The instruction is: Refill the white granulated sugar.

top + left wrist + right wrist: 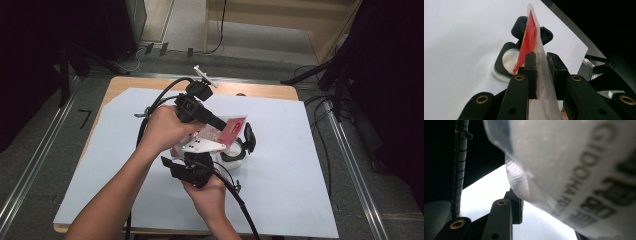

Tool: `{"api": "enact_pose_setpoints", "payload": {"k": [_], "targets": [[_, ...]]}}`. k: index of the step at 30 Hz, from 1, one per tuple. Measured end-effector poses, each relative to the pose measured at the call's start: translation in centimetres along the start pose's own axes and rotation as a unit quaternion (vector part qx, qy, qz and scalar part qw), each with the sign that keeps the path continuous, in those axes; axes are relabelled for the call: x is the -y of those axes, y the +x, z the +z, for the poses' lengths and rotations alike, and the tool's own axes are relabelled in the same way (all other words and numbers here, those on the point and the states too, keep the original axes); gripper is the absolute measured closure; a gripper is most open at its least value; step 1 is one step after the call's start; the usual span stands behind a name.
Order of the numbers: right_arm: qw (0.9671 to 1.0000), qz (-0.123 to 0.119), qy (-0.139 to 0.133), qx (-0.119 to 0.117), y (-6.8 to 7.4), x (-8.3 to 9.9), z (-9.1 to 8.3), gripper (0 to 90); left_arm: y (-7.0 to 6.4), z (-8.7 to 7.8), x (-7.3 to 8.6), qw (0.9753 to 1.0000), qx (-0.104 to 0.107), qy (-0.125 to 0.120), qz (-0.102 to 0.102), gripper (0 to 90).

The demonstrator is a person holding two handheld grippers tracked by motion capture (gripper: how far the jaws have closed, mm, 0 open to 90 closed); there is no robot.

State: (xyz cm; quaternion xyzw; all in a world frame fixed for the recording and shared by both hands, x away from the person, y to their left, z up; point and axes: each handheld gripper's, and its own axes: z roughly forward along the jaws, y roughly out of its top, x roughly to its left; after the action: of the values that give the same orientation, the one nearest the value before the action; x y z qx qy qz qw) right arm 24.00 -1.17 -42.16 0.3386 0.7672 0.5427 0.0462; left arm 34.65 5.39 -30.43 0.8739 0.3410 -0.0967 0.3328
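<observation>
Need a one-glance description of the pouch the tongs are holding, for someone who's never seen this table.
On the white sheet covering the wooden table, look at its middle, where both hands meet. The pouch is held up there above a white container with a black-rimmed lid, with the left tongs shut on its edge. It is the one flat, clear plastic thing with a red printed panel.

Partly legible dark lettering "GIDOHAR…" on the translucent packet point(574, 165), remaining print blurred.
</observation>
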Motion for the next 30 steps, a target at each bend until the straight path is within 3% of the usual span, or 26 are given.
{"api": "enact_pose_setpoints", "payload": {"k": [9,30], "targets": [[1.0,0.009,-0.004,0.003,-0.08,0.45,0.15,63.4,0.08,0.28,0.17,1.0,0.008,0.002,0.0,79.8],[0.9998,0.0,-0.013,0.011,0.14,0.32,0.0,63.9,-0.39,-0.1,0.08,0.9999,0.005,-0.001,0.009,79.9]]}}
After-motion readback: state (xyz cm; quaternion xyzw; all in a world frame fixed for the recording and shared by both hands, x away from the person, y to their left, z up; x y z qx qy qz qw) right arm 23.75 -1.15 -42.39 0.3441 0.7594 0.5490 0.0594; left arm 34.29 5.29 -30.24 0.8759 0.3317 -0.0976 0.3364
